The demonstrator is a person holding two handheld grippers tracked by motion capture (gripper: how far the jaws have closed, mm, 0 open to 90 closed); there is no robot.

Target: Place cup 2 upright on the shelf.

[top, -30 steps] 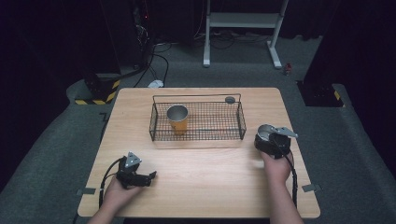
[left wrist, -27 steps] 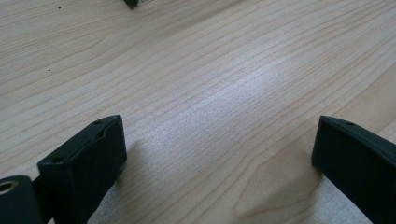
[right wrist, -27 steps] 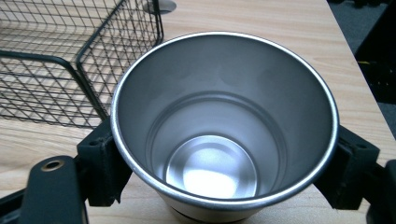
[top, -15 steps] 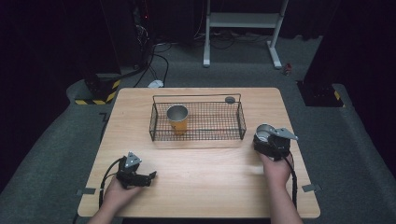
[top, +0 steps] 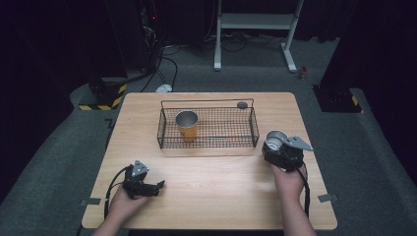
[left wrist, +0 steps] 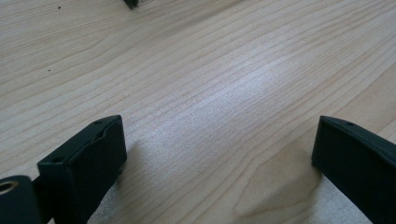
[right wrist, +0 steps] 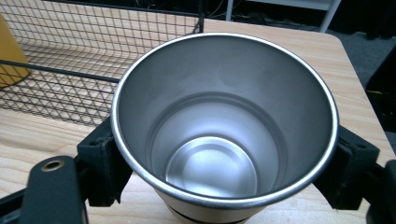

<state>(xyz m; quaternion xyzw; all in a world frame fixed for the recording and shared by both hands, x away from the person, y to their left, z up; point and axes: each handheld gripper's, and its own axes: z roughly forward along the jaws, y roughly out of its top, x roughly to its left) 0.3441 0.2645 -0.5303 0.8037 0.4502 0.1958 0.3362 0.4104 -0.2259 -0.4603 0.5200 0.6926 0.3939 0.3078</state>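
At centre right we see the right gripper [top: 281, 147] clamped around a steel cup [right wrist: 224, 121], just outside the wire basket [top: 206, 142]. One cup [top: 187, 125] already stands inside – ours likely follows. Lower left, the left gripper [top: 147, 186] rests wide open, empty

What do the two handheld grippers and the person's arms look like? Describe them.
Both the left gripper and the right gripper are black, with blocky black jaws and a grey three-cornered plate on top. A black cable trails from each. The person's forearms are bare, with no sleeves in view.
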